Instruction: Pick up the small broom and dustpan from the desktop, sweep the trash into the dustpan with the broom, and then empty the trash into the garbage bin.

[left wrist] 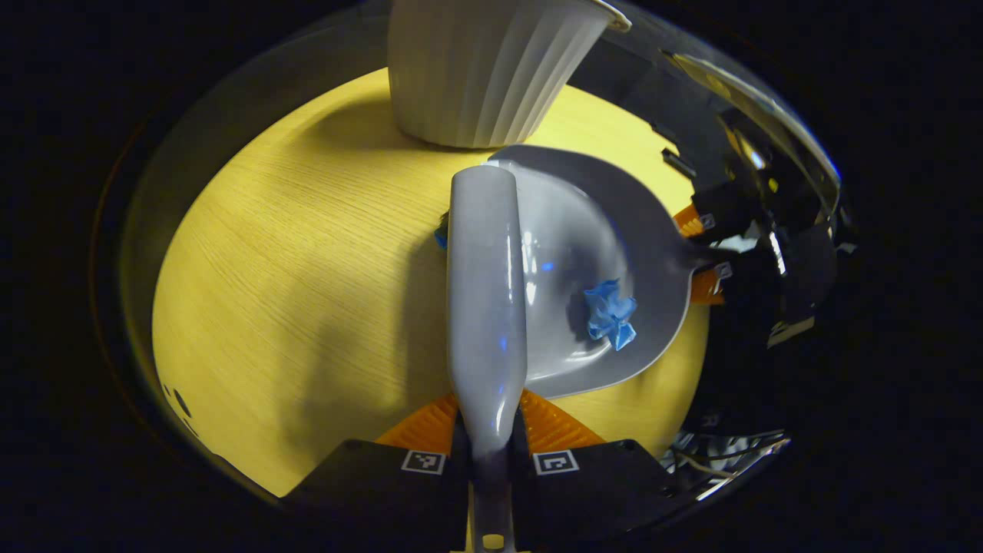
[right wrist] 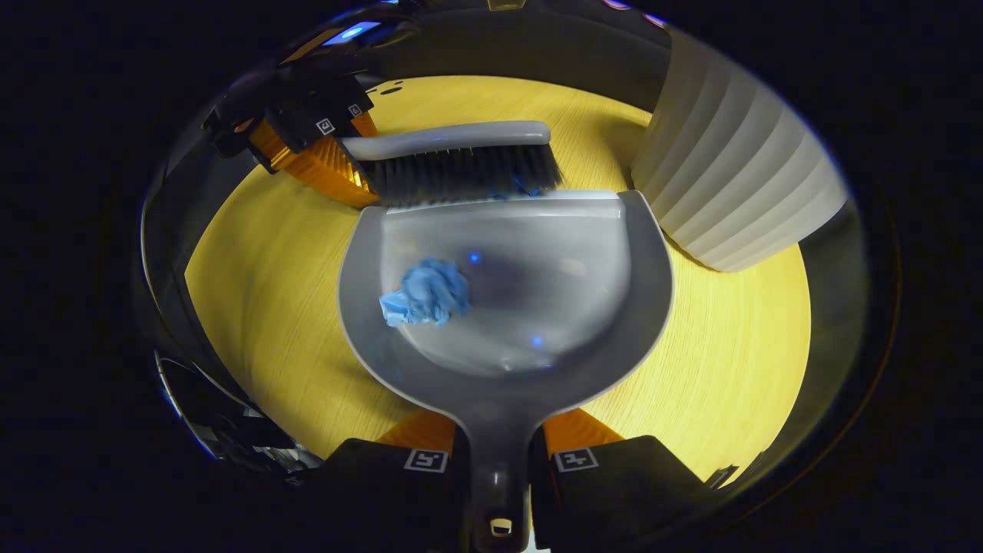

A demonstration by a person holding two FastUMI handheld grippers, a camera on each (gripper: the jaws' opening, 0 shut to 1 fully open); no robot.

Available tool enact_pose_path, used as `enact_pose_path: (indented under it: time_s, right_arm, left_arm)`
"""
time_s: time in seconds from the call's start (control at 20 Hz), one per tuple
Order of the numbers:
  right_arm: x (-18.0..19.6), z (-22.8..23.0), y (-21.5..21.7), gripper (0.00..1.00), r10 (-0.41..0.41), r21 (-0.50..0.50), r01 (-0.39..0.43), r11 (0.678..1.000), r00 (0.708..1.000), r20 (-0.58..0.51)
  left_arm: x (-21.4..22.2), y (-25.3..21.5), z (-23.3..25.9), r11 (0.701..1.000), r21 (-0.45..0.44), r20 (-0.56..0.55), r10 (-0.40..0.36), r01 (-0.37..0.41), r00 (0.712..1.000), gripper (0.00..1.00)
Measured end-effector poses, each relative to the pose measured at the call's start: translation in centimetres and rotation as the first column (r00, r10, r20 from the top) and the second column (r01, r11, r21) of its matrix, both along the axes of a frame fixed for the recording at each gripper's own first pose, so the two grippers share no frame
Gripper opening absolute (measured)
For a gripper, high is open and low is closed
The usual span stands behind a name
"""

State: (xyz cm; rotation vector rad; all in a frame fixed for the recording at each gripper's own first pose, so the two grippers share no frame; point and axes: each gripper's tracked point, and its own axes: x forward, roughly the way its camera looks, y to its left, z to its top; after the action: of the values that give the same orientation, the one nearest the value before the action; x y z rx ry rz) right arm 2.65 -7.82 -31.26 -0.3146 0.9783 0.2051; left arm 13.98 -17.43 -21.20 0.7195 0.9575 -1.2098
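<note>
My left gripper (left wrist: 491, 442) is shut on the handle of the small grey broom (left wrist: 486, 299), which reaches forward over the dustpan's mouth. The grey dustpan (left wrist: 614, 230) lies on the yellow wooden desktop (left wrist: 307, 292) with a crumpled blue scrap (left wrist: 612, 313) inside it. In the right gripper view my right gripper (right wrist: 498, 445) is shut on the dustpan's handle; the dustpan (right wrist: 537, 284) holds the blue scrap (right wrist: 426, 293) at its left side. The broom (right wrist: 461, 161), dark bristles down, rests at the pan's front lip, held by the left gripper (right wrist: 322, 146) farther off.
A white ribbed garbage bin (left wrist: 491, 69) stands on the desktop just beyond the dustpan; in the right gripper view the bin (right wrist: 737, 184) is at the upper right. The round desktop's edge (right wrist: 230, 338) curves close by.
</note>
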Motion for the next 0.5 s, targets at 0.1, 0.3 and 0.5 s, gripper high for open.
enact_pose_path:
  time_s: [0.1,0.3,0.5]
  right_arm:
    - [-0.3,0.2,0.0,0.35,0.017,-0.011,-0.016,1.0,1.0,0.02]
    - [-1.2,0.2,-0.1,0.35,0.035,-0.018,-0.035,0.999,0.999,0.027]
    - [-3.3,0.1,-0.5,0.35,0.03,-0.009,-0.03,1.0,1.0,-0.008]
  left_arm:
    - [-1.1,-0.1,1.0,0.999,-0.039,-0.018,0.001,-0.002,1.0,0.27]
    - [1.0,1.8,3.5,0.991,-0.076,0.133,0.117,-0.107,0.984,0.31]
    - [3.3,4.6,3.7,0.971,-0.044,0.197,0.24,-0.236,0.951,0.27]
